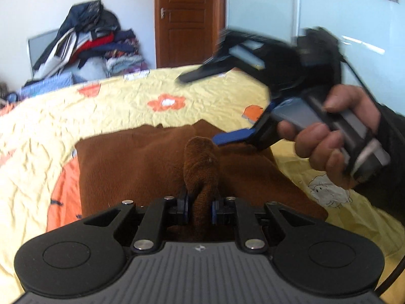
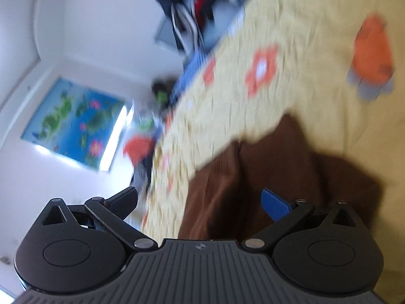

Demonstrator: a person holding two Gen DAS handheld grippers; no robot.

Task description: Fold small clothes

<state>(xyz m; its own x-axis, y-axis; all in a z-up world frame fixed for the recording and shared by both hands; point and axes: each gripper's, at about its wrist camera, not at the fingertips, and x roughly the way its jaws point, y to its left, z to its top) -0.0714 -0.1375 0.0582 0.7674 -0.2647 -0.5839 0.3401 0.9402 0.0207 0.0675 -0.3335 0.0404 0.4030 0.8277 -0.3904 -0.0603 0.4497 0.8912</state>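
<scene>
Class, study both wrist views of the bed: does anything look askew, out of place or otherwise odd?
Yes. The brown garment lies flat on the yellow bedspread, except for one bunched fold standing up, pinched in the left gripper. Behind the bed, a pile of clothes is heaped untidily. The right gripper is open, holding nothing.

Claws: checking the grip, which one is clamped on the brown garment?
The left claw pinches a bunched brown garment; the right claw gapes empty.
</scene>
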